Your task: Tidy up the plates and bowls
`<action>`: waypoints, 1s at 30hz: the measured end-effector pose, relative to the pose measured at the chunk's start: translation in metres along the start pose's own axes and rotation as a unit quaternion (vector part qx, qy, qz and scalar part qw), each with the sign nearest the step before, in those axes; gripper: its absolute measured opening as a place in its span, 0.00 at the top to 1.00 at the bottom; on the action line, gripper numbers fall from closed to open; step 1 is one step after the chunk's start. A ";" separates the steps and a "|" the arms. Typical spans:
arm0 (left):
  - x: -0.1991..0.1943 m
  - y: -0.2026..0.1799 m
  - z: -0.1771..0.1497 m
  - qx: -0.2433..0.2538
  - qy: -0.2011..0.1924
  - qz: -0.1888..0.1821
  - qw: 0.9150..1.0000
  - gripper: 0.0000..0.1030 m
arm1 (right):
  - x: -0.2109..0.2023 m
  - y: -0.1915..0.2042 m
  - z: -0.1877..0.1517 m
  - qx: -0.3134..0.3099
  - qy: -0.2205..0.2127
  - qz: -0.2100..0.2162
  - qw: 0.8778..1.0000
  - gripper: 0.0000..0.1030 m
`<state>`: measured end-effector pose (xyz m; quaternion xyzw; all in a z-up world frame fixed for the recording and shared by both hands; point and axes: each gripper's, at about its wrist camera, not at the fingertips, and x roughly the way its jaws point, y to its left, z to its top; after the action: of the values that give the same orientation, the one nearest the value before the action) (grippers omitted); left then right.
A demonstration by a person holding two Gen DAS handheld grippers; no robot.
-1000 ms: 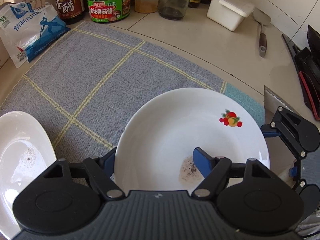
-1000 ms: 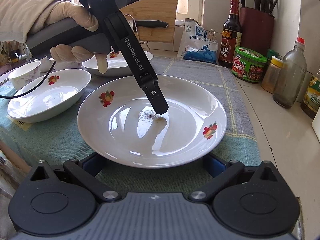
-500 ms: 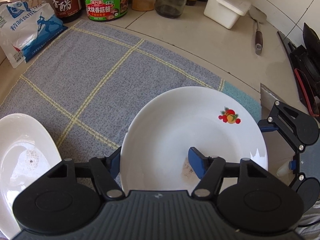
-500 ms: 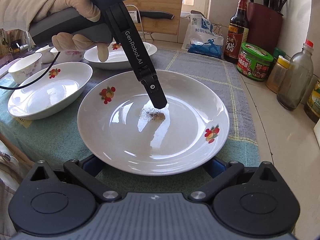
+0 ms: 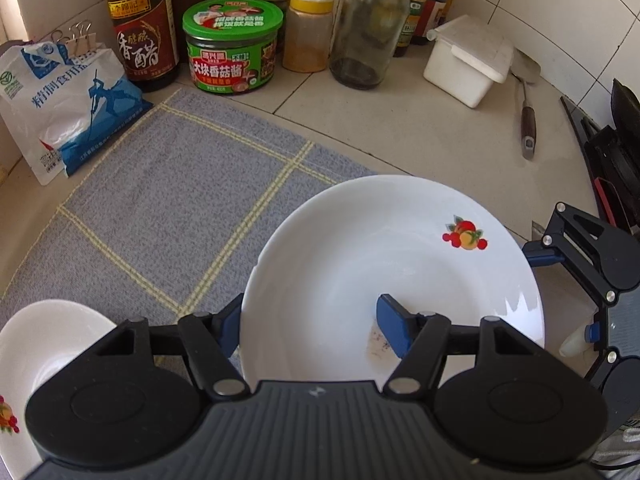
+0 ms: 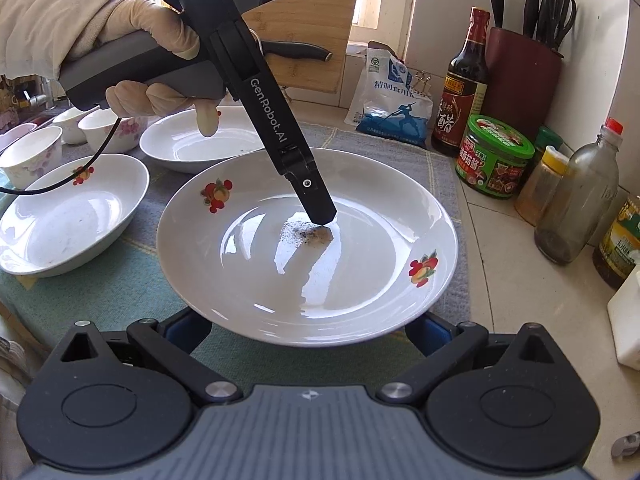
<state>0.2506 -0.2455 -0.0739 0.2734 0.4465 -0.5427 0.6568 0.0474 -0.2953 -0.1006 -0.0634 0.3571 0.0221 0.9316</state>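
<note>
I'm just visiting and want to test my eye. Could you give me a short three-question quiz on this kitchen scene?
1. True or false: the left gripper has one finger inside the plate.
2. What colour is the lid of the jar?
3. The plate holds: A soup, B a dark speckled smear, C nothing.

Key: 1 true, the rim sits between its fingers. 2 green. 3 B, the smear.

White fruit-print plate (image 5: 360, 264) clamped at its rim by left gripper (image 5: 312, 328), over grey checked cloth (image 5: 180, 200), right gripper (image 5: 536, 254) at far rim
</note>
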 end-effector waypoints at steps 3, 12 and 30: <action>0.003 0.004 0.012 0.007 -0.007 0.000 1.000 0.35 | 0.007 -0.009 0.003 0.003 0.001 -0.007 1.000 0.00; 0.026 0.017 0.037 0.012 -0.015 0.000 1.000 0.35 | 0.027 -0.034 0.008 0.015 0.008 -0.018 1.000 0.00; 0.045 0.026 0.052 0.002 -0.020 0.003 1.000 0.35 | 0.048 -0.046 0.008 0.049 0.019 -0.023 0.998 0.00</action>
<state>0.2910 -0.3039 -0.0931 0.2655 0.4316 -0.5468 0.6665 0.0926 -0.3402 -0.1218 -0.0266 0.3736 -0.0181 0.9270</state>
